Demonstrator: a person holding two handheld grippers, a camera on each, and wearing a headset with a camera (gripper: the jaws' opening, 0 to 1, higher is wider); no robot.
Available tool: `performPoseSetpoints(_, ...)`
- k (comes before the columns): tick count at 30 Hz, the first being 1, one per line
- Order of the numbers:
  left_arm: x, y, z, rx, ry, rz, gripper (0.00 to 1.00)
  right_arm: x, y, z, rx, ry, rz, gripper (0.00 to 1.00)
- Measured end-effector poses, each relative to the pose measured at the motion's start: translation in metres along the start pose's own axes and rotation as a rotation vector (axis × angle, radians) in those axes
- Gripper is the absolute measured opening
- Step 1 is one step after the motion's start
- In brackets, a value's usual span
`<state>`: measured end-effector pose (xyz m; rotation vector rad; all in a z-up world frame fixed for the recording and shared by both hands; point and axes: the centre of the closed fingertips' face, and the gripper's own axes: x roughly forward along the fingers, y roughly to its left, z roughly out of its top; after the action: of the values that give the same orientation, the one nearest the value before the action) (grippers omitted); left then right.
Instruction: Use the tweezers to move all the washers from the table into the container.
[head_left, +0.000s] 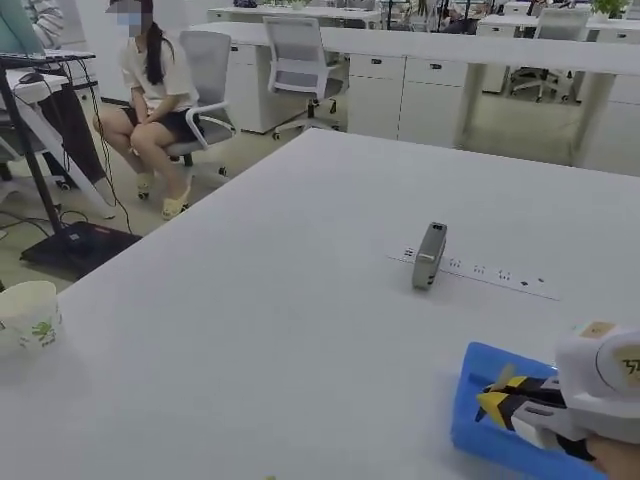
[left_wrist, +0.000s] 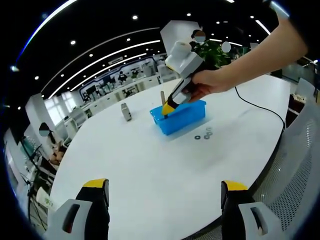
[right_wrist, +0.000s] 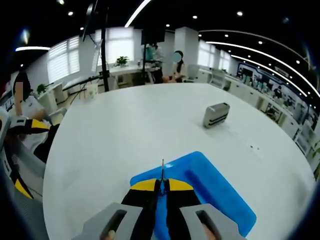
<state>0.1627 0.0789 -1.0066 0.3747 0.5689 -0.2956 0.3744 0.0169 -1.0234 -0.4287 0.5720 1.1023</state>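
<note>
We log the right gripper (right_wrist: 161, 186) with its jaws clenched on the tweezers (right_wrist: 162, 170). The thin tips of the tweezers point over the blue container (right_wrist: 210, 195). We cannot tell whether the tips hold a washer. The container rests on the white surface (right_wrist: 125, 130).

In the left gripper view, a few washers (left_wrist: 202, 134) lie on the surface just beside the container, outside it. The left gripper (left_wrist: 164, 186) hangs near the surface's edge, well apart from the container, with its jaws released and wide apart.

A grey box (head_left: 430, 255) stands beyond the container. A paper cup (head_left: 30, 315) sits near the surface's left edge.
</note>
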Motion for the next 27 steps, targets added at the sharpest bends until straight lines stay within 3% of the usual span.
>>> performPoseSetpoints(27, -0.0001, 0.0005, -0.0009, 0.003, 0.002, 0.004, 0.94, -0.0017, -0.0049, 0.0008, 0.045, -0.002, -0.004, 0.03)
